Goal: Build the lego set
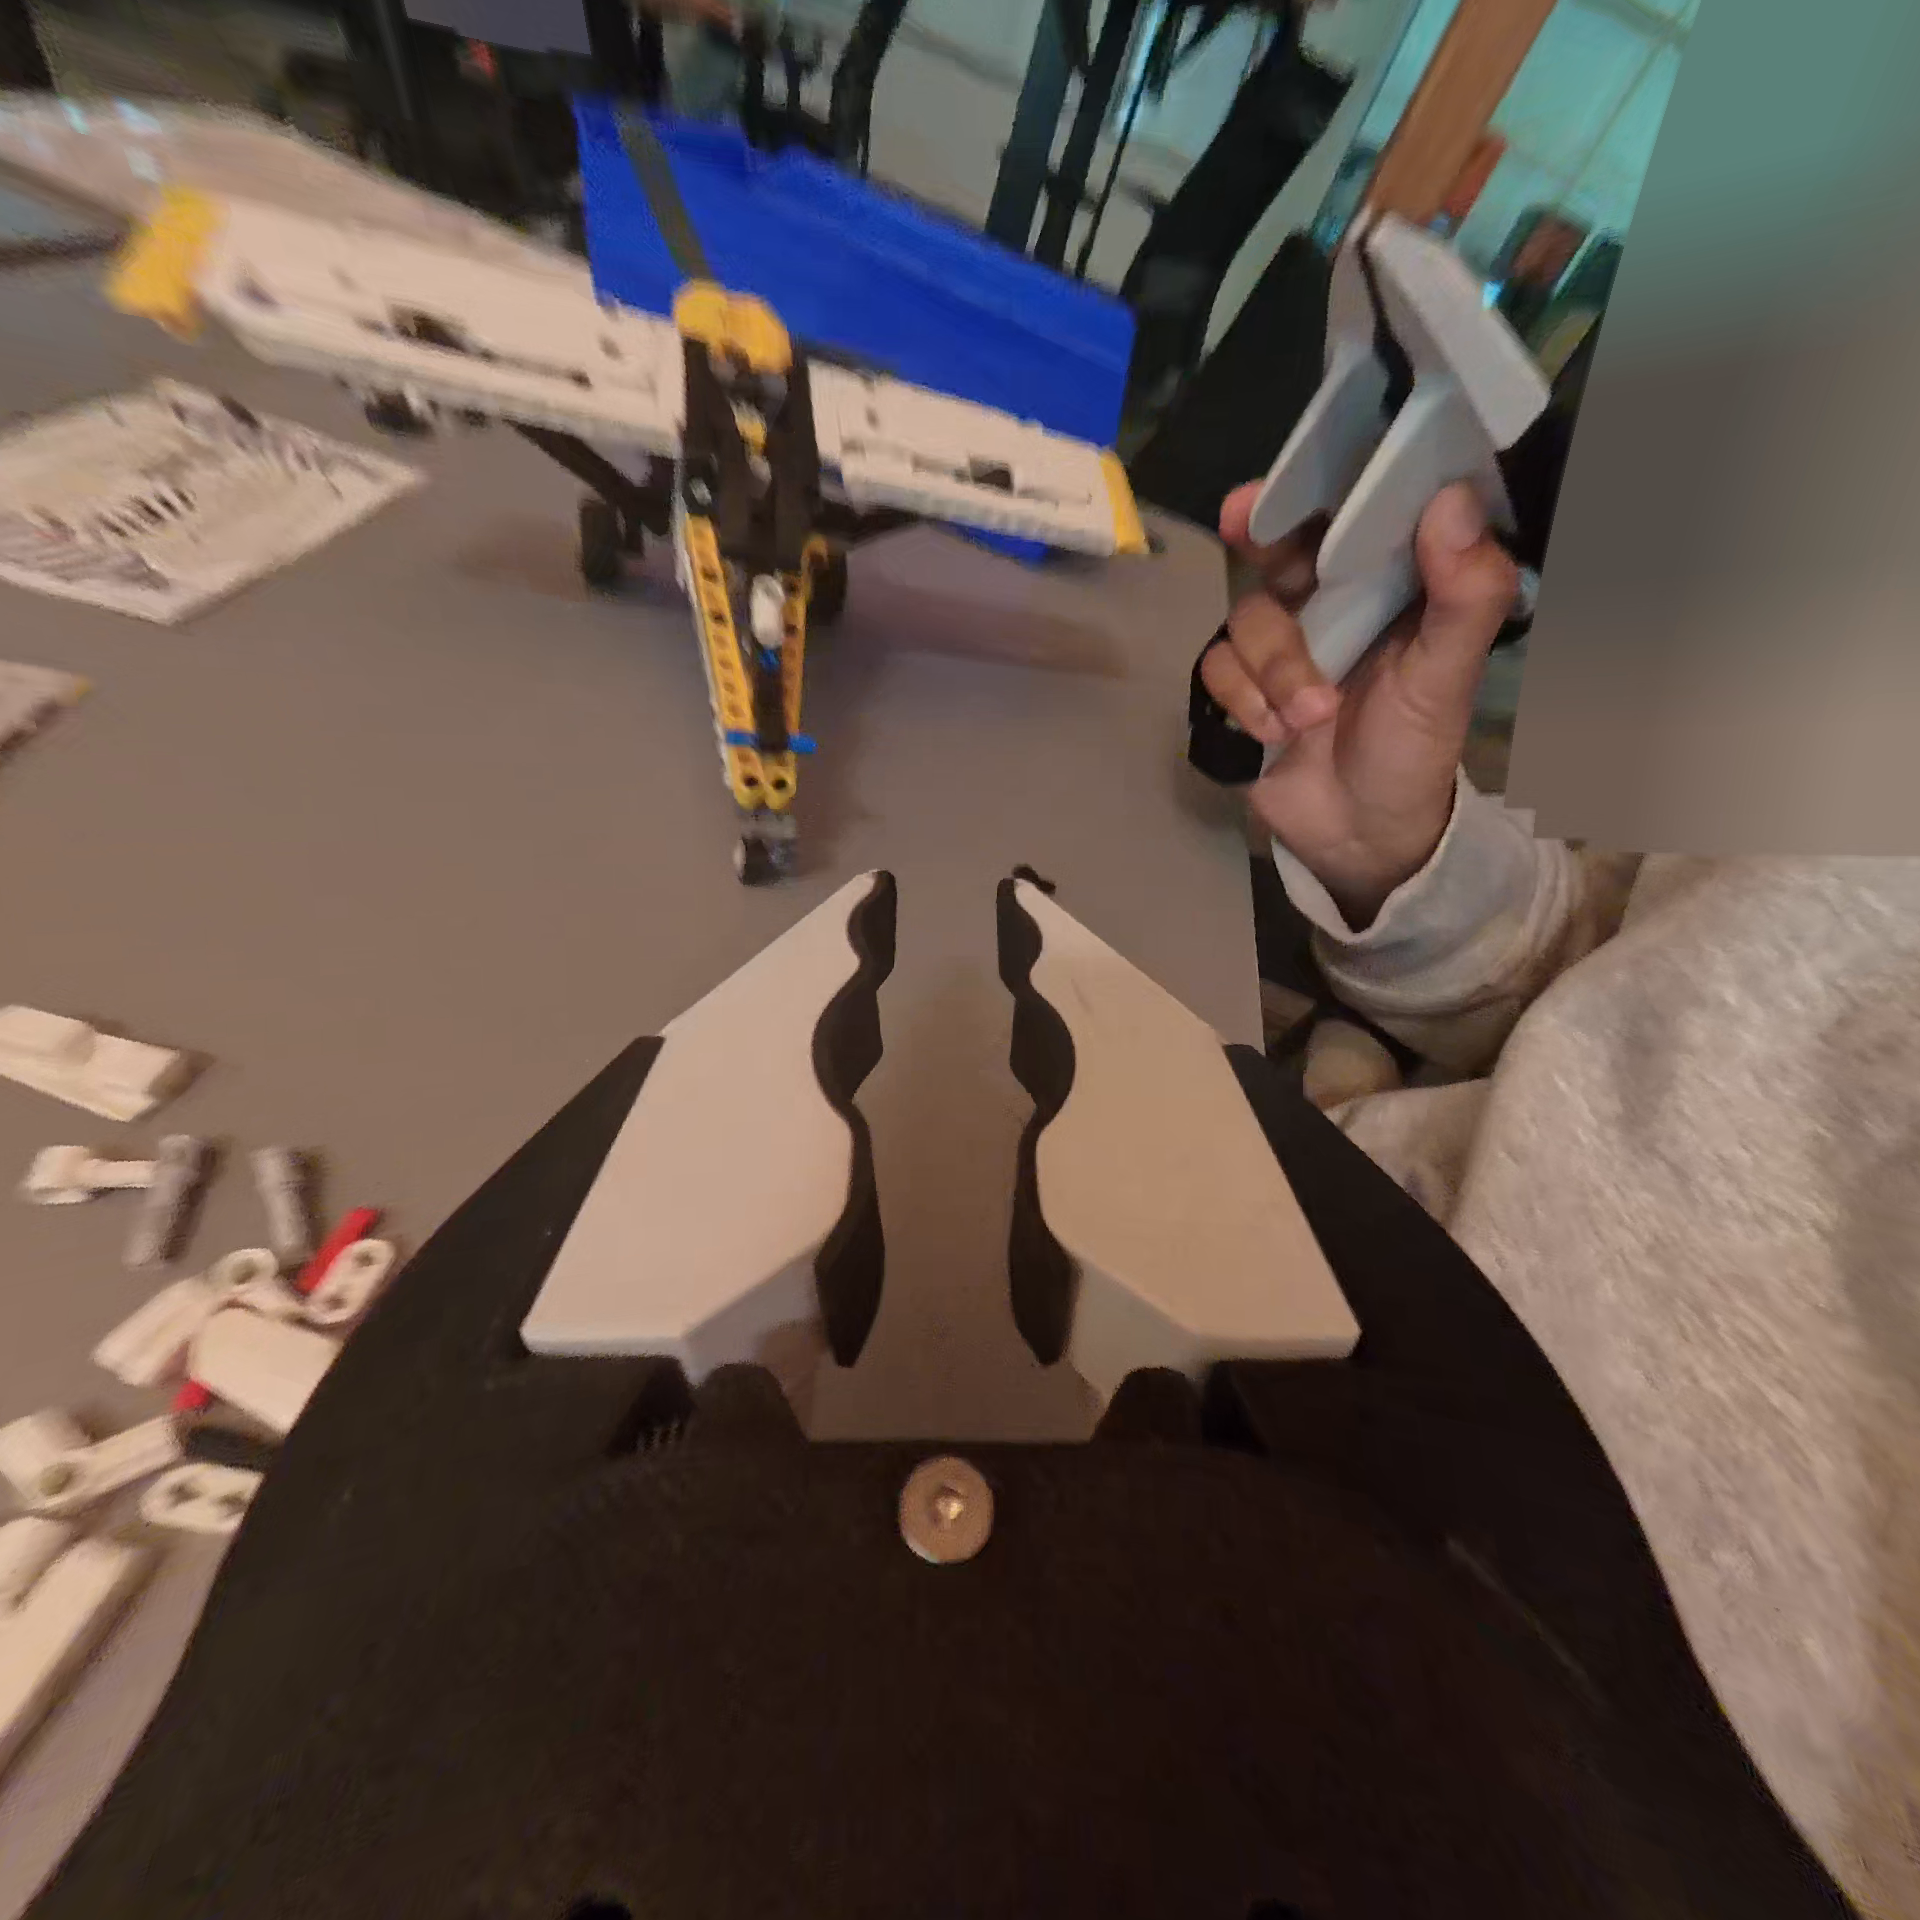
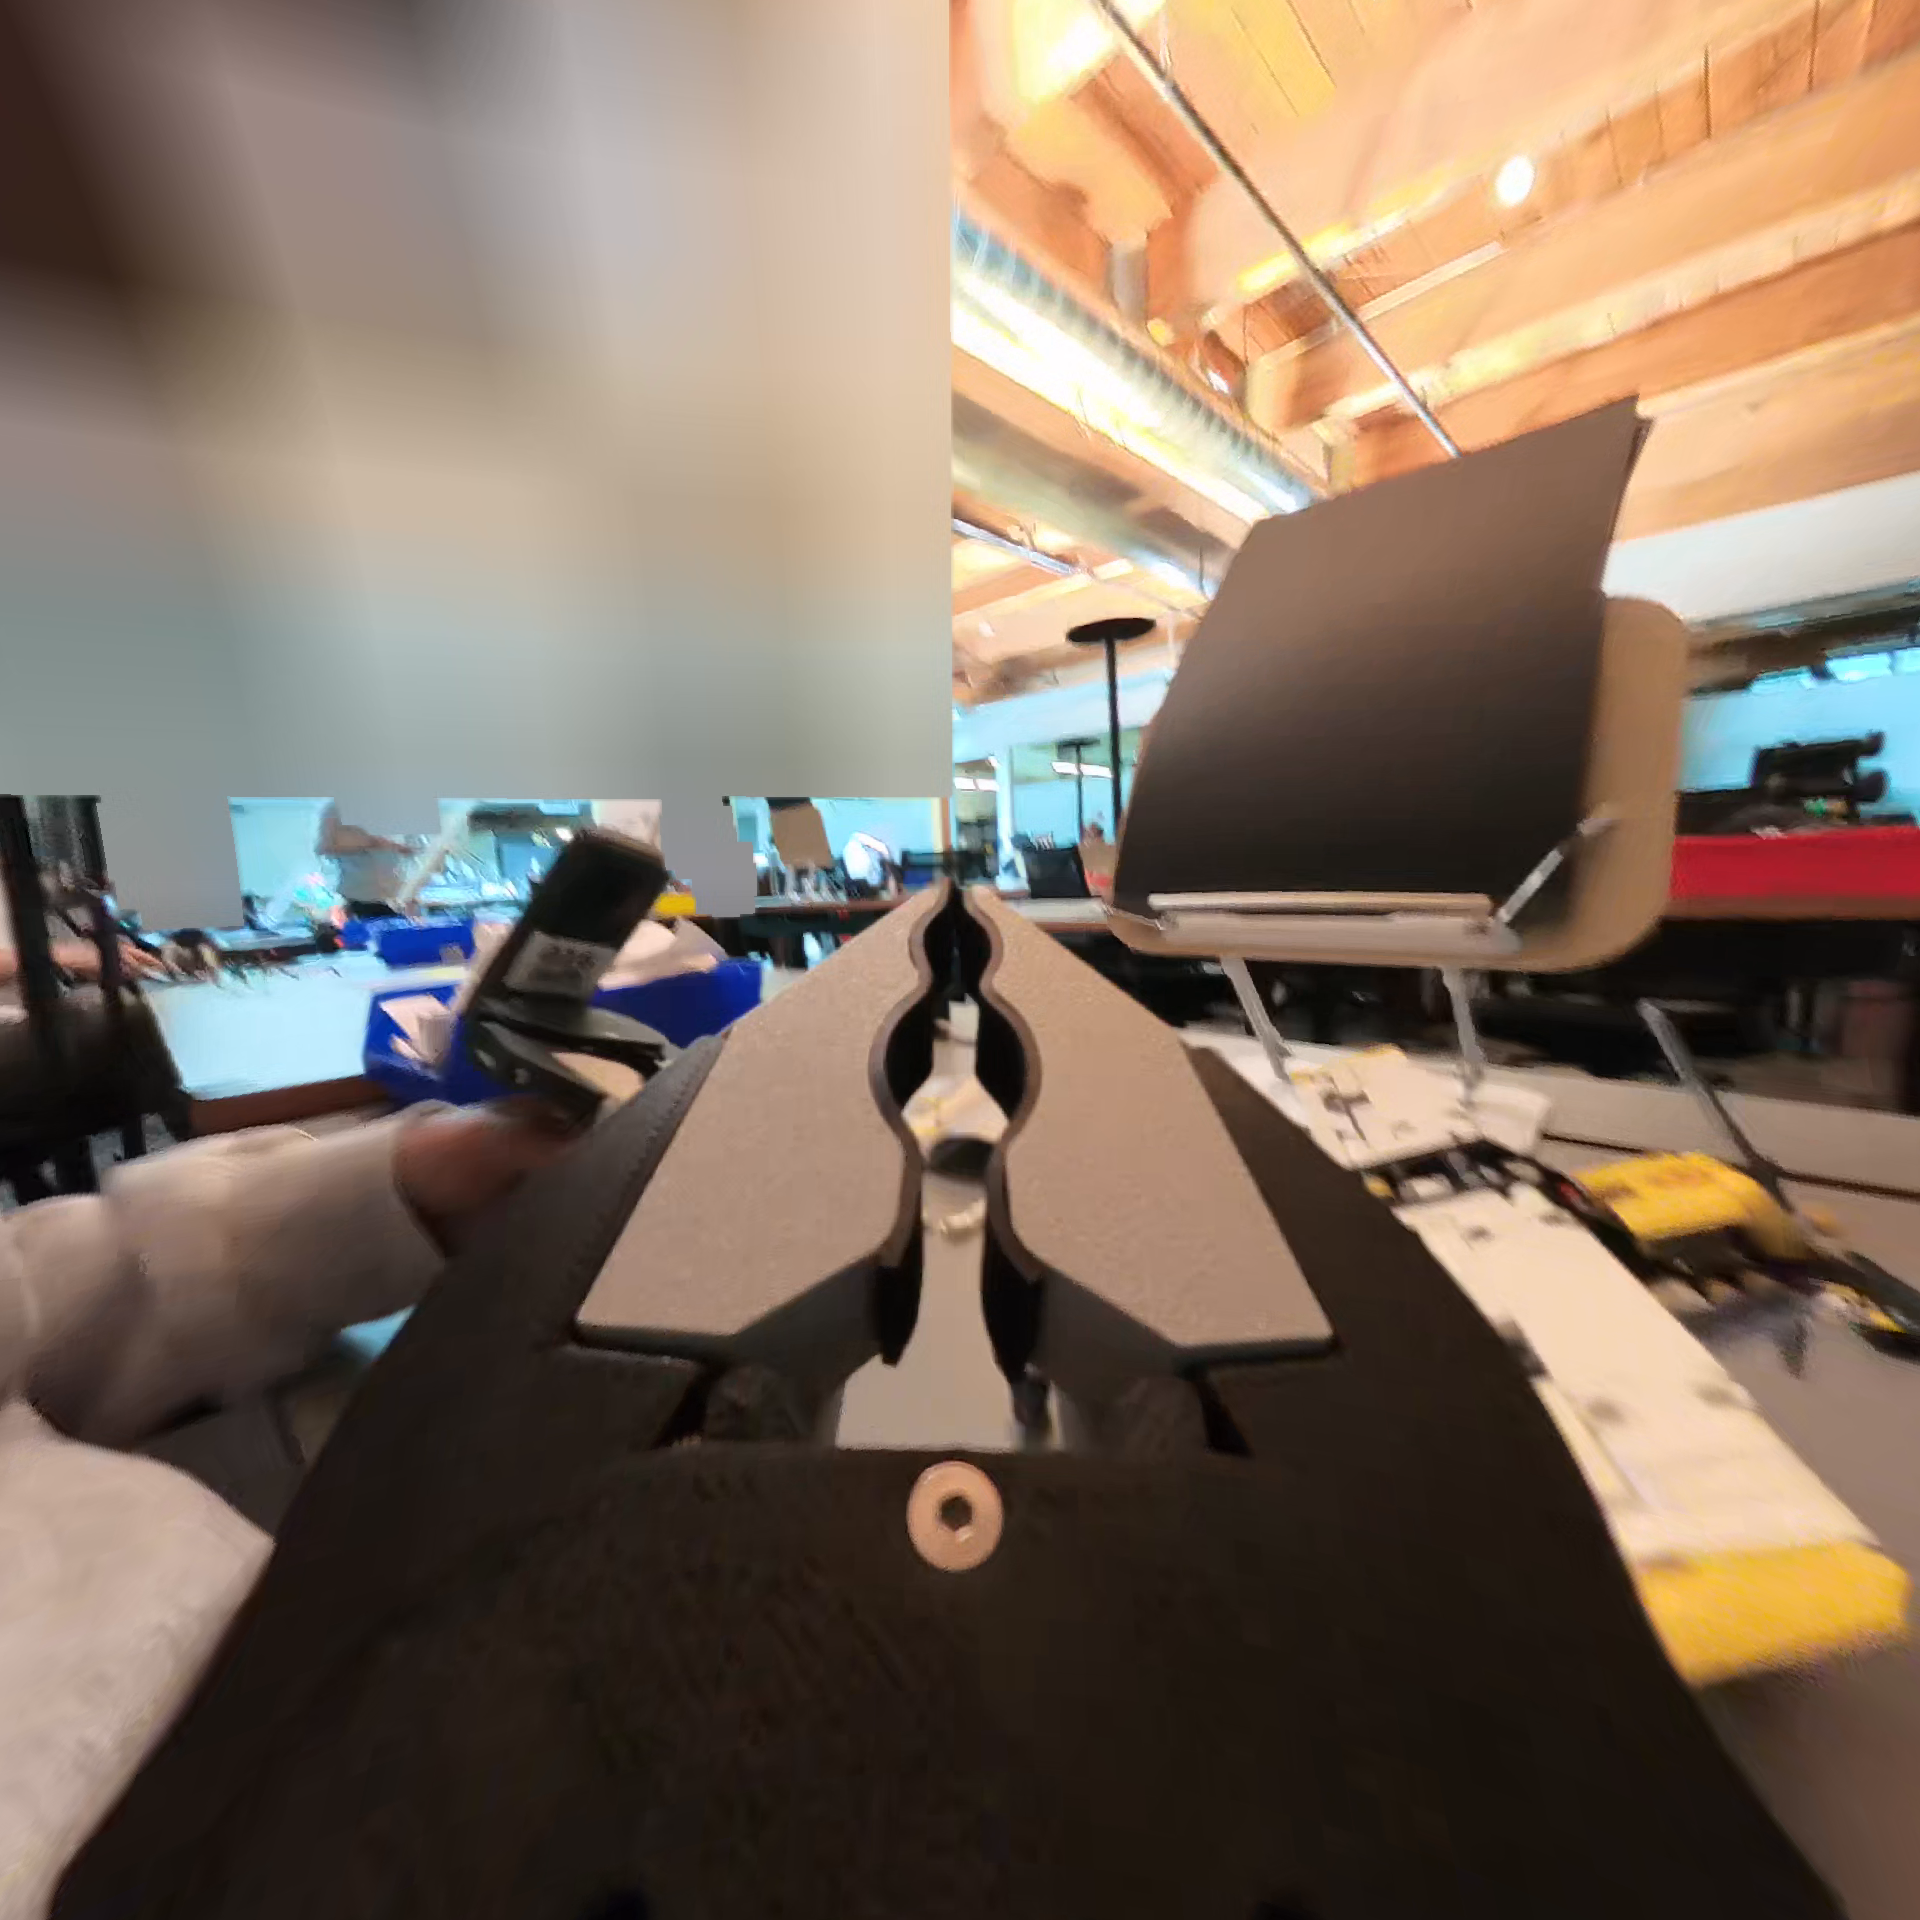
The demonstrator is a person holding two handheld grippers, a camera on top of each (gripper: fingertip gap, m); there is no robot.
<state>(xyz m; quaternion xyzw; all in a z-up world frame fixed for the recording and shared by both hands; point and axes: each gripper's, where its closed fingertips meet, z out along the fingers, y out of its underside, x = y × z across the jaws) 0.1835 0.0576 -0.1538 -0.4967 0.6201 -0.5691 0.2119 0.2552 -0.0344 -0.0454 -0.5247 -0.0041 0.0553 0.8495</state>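
A lego plane (image 1: 748,582) with white wings, yellow wing tips and a yellow and black tail boom stands on the grey table (image 1: 416,831), its tail towards me. My left gripper (image 1: 945,883) is open and empty, low over the table just short of the tail end. My right gripper (image 1: 1392,416) is held up in a hand at the right, off the table. In the right wrist view my right gripper (image 2: 961,904) is shut with nothing between its fingers, and a white wing (image 2: 1621,1382) of the plane lies to its right.
Several loose white, grey and red lego pieces (image 1: 239,1320) lie at the lower left. Instruction sheets (image 1: 156,499) lie at the far left. A blue bin (image 1: 883,270) stands behind the plane. A stand with a black panel (image 2: 1382,707) rises beyond the wing. Spacing between my two grippers at the tips: around 15 cm.
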